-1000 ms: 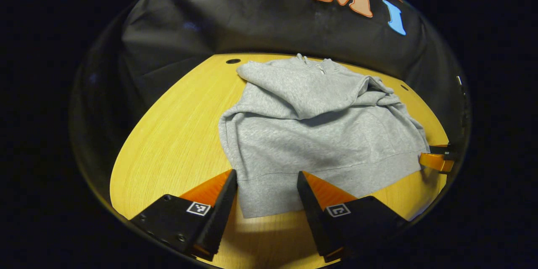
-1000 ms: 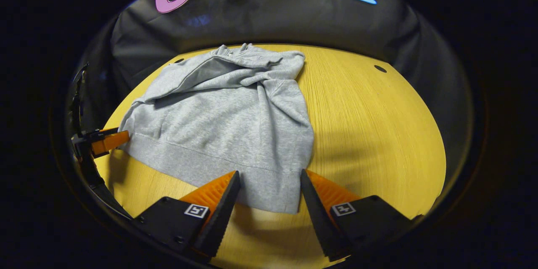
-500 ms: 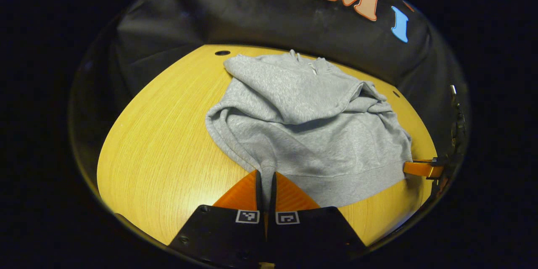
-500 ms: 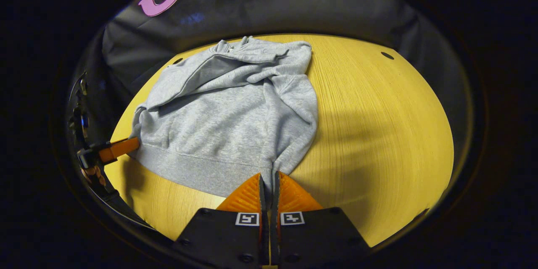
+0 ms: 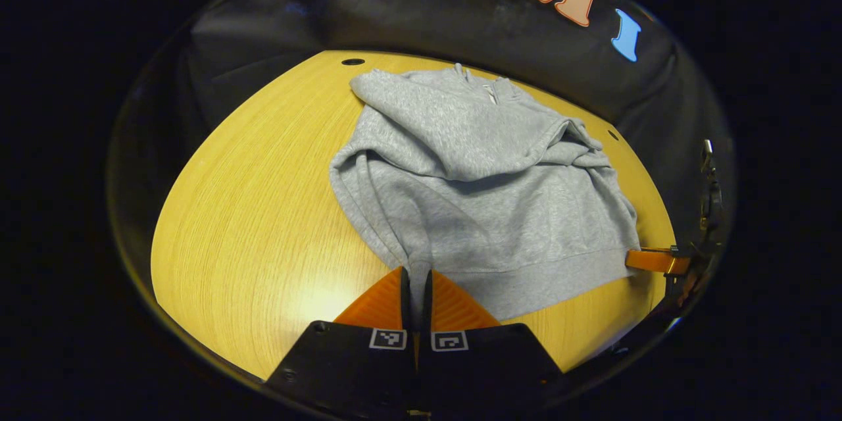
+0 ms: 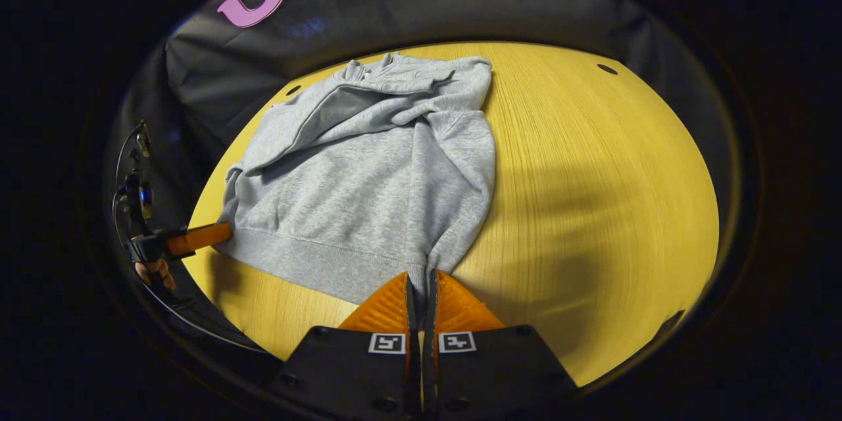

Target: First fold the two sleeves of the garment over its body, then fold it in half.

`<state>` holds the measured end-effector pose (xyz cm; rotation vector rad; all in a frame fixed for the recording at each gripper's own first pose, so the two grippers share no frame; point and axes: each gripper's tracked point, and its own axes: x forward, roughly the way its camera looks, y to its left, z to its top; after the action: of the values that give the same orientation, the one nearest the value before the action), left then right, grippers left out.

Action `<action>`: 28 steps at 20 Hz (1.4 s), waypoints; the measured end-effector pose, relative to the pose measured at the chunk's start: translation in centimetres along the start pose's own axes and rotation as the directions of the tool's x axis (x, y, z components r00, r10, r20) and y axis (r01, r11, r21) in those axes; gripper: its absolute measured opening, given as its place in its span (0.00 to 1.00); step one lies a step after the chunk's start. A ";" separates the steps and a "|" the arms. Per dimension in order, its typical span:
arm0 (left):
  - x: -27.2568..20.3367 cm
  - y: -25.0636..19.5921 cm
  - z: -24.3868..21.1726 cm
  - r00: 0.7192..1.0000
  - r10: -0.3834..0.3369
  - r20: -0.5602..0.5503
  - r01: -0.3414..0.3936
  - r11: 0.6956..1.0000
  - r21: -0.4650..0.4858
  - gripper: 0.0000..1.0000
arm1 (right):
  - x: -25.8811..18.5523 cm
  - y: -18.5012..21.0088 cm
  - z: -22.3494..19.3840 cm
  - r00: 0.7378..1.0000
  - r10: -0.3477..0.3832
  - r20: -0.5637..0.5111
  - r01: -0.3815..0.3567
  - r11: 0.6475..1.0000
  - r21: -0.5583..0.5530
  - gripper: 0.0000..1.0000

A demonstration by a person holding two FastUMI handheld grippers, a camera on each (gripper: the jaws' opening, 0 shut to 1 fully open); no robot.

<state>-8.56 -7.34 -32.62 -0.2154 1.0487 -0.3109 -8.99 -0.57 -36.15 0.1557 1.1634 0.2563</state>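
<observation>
A grey hooded sweatshirt (image 5: 487, 191) lies on the yellow wooden table (image 5: 250, 210), both sleeves laid across its chest. My left gripper (image 5: 416, 273) is shut on the hem's left corner, which is pinched between its fingers and lifted slightly off the table. In the right gripper view the same sweatshirt (image 6: 368, 177) spreads toward the wall, and my right gripper (image 6: 420, 276) is shut on the hem's right corner. Each gripper appears in the other's view at the far hem corner: the right gripper (image 5: 651, 260) and the left gripper (image 6: 197, 237), with a hand behind it.
The table (image 6: 592, 197) has bare wood on either side of the garment. Small dark holes (image 5: 352, 62) (image 6: 606, 69) mark its far corners. The black cloth wall rises just behind the hood.
Both grippers went from open around the hem corners to shut on them. The corners have since been drawn in and raised a little, bunching the hem.
</observation>
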 end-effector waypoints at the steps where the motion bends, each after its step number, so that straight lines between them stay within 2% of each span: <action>1: 0.0 0.0 0.1 1.000 0.002 -0.006 -0.002 1.000 0.007 0.00 | 0.0 0.2 0.1 1.000 0.004 -0.005 -0.004 1.000 -0.003 0.04; 3: 0.0 0.2 0.4 1.000 0.008 -0.014 -0.008 1.000 0.013 0.00 | -0.3 0.6 0.8 1.000 0.023 0.009 -0.023 1.000 0.002 0.04; 8: -1.5 -0.7 2.4 0.999 -0.029 0.022 0.031 0.997 -0.077 0.00 | -3.3 2.3 3.8 0.988 0.107 0.107 -0.115 0.991 0.065 0.04; 16: -4.2 -2.9 9.2 0.987 -0.077 0.140 0.089 0.993 -0.075 0.00 | -5.9 3.5 10.9 0.954 0.191 0.233 -0.229 0.961 0.152 0.04; 19: -4.7 -3.1 11.7 0.981 -0.089 0.174 0.105 0.991 -0.080 0.00 | -6.8 3.9 13.4 0.937 0.222 0.271 -0.279 0.940 0.196 0.04; 24: -4.1 -2.8 14.9 0.974 -0.109 0.200 0.141 0.978 -0.155 0.00 | -6.5 3.4 18.7 0.913 0.242 0.328 -0.338 0.899 0.279 0.04; 28: -2.8 -2.0 18.8 0.968 -0.112 0.225 0.161 0.964 -0.213 0.00 | -4.6 2.8 22.7 0.911 0.242 0.335 -0.362 0.858 0.365 0.04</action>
<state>6.27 -7.70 -20.59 -0.5211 0.8586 -0.2849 9.89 1.07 -22.56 0.7438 0.8929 0.2503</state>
